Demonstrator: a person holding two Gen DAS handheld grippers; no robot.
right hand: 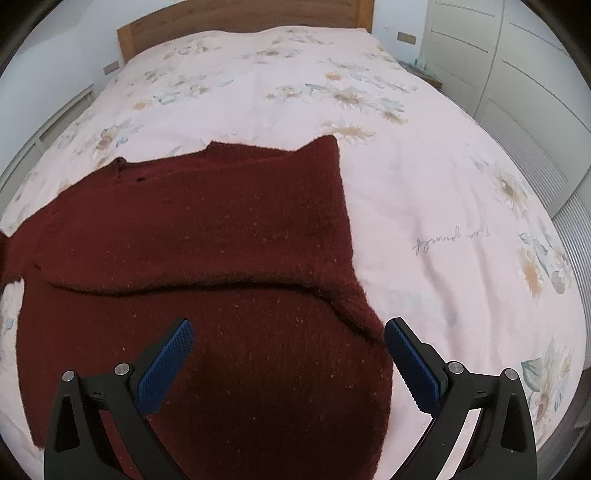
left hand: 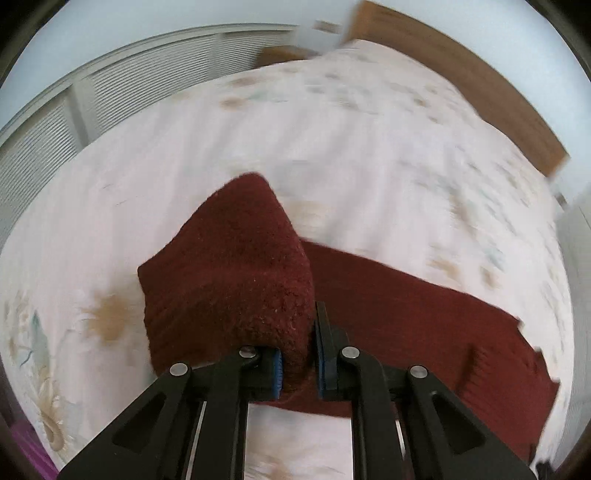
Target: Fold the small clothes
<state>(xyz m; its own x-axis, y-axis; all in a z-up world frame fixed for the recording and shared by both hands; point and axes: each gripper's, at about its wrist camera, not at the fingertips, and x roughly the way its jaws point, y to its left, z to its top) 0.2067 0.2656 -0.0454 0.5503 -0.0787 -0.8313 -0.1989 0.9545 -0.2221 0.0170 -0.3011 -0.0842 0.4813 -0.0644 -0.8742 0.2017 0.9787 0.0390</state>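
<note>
Across a wide bed (right hand: 424, 192) in pale floral linen, with open bedding on every side of a dark red knitted sweater (right hand: 207, 229); wooden headboard (right hand: 243, 18) at the far end, white panelled wardrobe doors (right hand: 517, 74) along one side, louvred panels (left hand: 48, 122) along the other

Sweater spread flat near the bed's front edge, one part already folded across the body, its edge running as a ridge from side to side in the right wrist view

Left gripper (left hand: 299, 363) clenched on a pinch of the sweater's knit, blue pads (left hand: 277, 373) pressed against the wool from both sides, a flap of the garment lifted clear of the bedding and draped forward over the fingers; view blurred, pointing steeply downward

Right gripper (right hand: 288, 354) released, blue-padded fingers (right hand: 166, 365) spread wide above the sweater's near portion, gripping nothing; whether the tips brush the knit, impossible to tell; also angled steeply down, with the garment's right edge just inside the right finger
</note>
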